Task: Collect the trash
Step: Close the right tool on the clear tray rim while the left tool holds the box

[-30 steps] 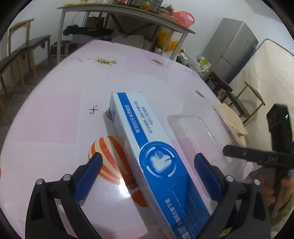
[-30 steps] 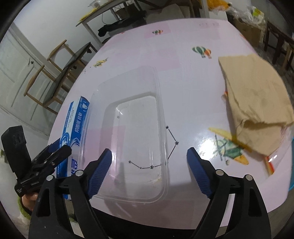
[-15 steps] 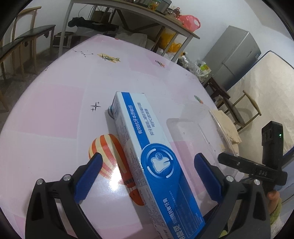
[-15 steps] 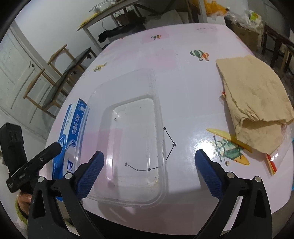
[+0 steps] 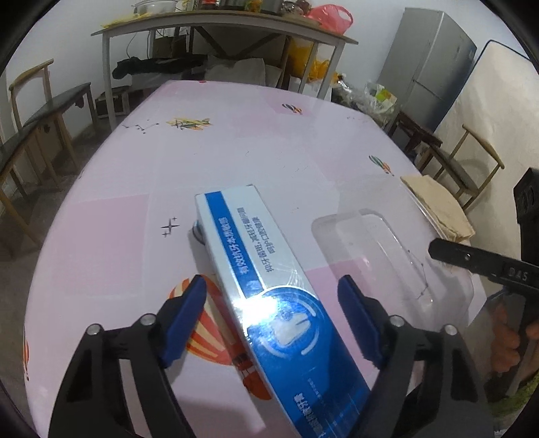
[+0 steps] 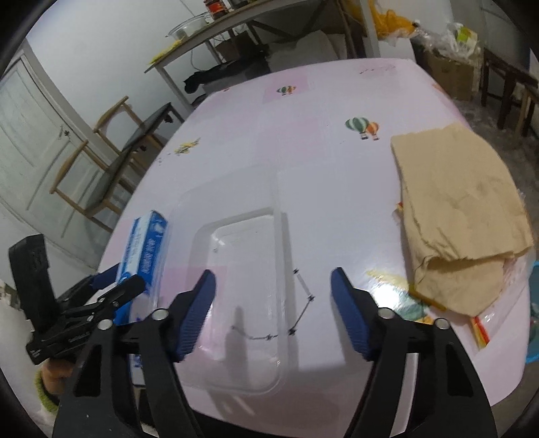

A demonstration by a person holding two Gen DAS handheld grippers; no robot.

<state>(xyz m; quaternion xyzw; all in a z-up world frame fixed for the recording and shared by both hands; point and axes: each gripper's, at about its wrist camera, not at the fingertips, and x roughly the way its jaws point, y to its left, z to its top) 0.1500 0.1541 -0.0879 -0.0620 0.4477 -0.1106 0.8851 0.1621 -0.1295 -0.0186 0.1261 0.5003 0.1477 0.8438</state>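
Left claw [image 5: 271, 303]: jaws have just been closing and stand apart on either side of the blue and white toothpaste box [image 5: 266, 279], with a gap showing at each blue pad; no grip on it. The box lies flat on the pink counter [image 5: 134, 188], running away from the claw.

Right claw [image 6: 273, 296]: jaws have also just been closing, and stand apart over the near part of the clear plastic tray [image 6: 246, 269], holding nothing. The tray rests on the counter just beside the box.

Further right, a crumpled tan cloth [image 6: 461, 209] lies at the counter edge. Beyond the counter stand wooden chairs [image 5: 43, 134], a second table [image 5: 222, 30] and a grey refrigerator [image 5: 427, 64].
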